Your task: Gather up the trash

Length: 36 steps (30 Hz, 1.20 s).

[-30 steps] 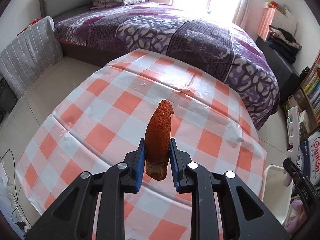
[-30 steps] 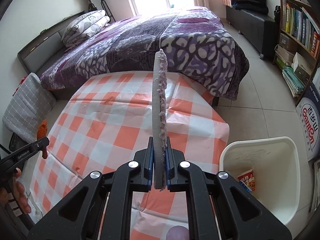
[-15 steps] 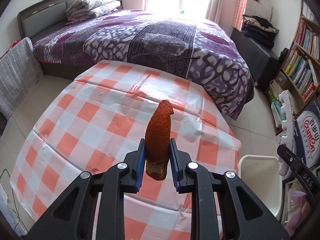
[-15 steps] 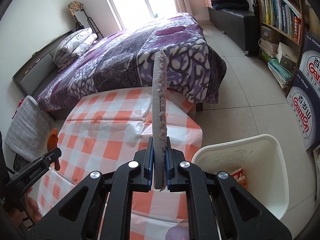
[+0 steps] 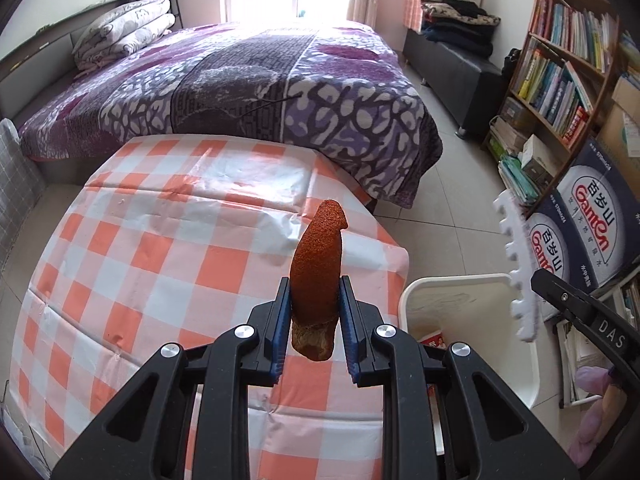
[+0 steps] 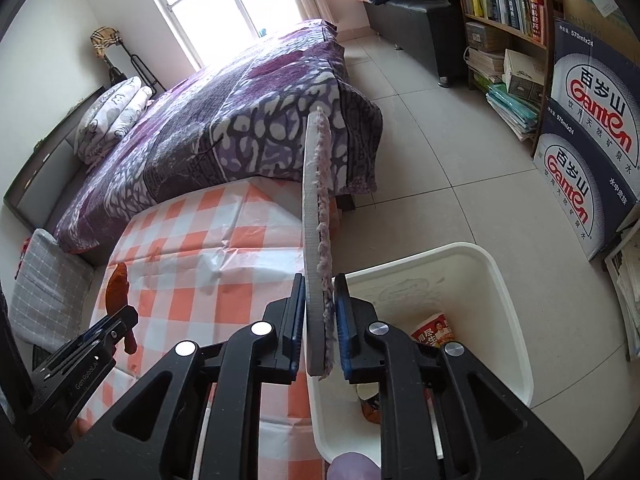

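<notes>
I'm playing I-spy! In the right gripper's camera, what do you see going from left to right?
Orange peel held by the left gripper → checked tablecloth → flat foam piece between the opening jaws of the right gripper → white bin → water cartons.

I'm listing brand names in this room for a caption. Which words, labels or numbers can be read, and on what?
"Ganten", "百岁山" and "570ml×24": on the blue cartons by the bookshelf.
"GenRobot.AI": on the left tool, seen from the right wrist.
"DAS": on the right tool, seen from the left wrist.
Book spines and the red packet in the bin: too small to read.
</notes>
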{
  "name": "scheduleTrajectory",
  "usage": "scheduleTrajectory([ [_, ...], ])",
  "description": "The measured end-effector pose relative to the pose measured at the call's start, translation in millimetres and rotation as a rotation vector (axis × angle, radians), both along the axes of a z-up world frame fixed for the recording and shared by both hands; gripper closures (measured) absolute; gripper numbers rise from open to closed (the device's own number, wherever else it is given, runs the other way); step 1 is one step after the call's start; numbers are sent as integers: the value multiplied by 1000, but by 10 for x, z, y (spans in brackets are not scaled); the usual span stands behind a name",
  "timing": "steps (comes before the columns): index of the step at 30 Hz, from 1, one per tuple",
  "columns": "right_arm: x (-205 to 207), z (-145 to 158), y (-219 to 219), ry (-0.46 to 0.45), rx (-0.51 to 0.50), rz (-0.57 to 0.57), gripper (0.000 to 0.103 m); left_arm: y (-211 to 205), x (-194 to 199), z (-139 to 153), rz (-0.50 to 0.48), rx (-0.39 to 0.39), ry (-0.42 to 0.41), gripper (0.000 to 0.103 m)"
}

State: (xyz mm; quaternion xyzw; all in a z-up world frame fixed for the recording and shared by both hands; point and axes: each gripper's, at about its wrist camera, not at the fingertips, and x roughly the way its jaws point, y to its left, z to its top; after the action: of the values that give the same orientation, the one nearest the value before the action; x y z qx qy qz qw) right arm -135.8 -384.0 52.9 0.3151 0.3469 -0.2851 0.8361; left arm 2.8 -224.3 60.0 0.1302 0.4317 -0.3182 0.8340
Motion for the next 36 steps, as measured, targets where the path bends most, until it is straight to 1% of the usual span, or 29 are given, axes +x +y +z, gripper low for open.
scheduleTrajectory([
  [1, -50, 0, -38, 1, 2, -15, 67, -56, -46, -10, -13, 2, 0, 80],
  [2, -104, 2, -80, 1, 2, -31, 61, -108, -91, -18, -25, 3, 1, 80],
  [4, -209, 0, -147, -4, 6, -69, 50, -210, -182, -32, -48, 5, 4, 80],
  [7, -373, 0, -272, -12, 16, -118, 49, -357, -323, -52, -85, 10, 5, 80],
  [12, -629, 6, -453, -15, 10, -198, 40, -595, -538, -122, -143, 21, 22, 80],
  [15, -768, 14, -536, -17, 1, -244, 31, -711, -658, -166, -167, 24, 36, 80],
  [16, -817, 17, -560, -17, -3, -263, 26, -747, -691, -181, -175, 20, 48, 80],
  [17, -867, 23, -577, -15, -8, -282, 20, -782, -717, -197, -182, 12, 66, 79],
  [19, -949, 46, -606, -12, -29, -319, 15, -842, -760, -227, -201, -28, 124, 79],
  [20, -981, 53, -614, -10, -39, -331, 13, -869, -785, -246, -214, -50, 156, 77],
  [21, -1017, 62, -619, -7, -54, -349, 11, -892, -812, -266, -226, -69, 183, 72],
  [22, -1051, 73, -624, -4, -69, -366, 9, -905, -842, -280, -233, -82, 197, 53],
  [23, -1084, 86, -637, -4, -80, -377, 8, -904, -874, -280, -232, -95, 197, 38],
  [25, -1134, 119, -645, 4, -111, -404, 7, -891, -939, -252, -229, -117, 179, 32],
  [27, -1177, 168, -632, 9, -156, -431, 7, -865, -975, -212, -226, -121, 167, 29],
  [28, -1191, 199, -607, 13, -181, -444, 7, -835, -985, -178, -217, -124, 155, 25],
  [30, -1214, 270, -555, 25, -236, -465, 7, -752, -1007, -70, -187, -137, 98, 21],
  [31, -1213, 304, -530, 26, -256, -467, 7, -698, -1007, -9, -172, -147, 65, 16],
  [34, -1212, 424, -425, 35, -303, -458, 7, -507, -1041, 155, -119, -173, -34, 13],
  [36, -1224, 488, -310, 40, -331, -442, 7, -371, -1046, 237, -64, -178, -101, 11],
])
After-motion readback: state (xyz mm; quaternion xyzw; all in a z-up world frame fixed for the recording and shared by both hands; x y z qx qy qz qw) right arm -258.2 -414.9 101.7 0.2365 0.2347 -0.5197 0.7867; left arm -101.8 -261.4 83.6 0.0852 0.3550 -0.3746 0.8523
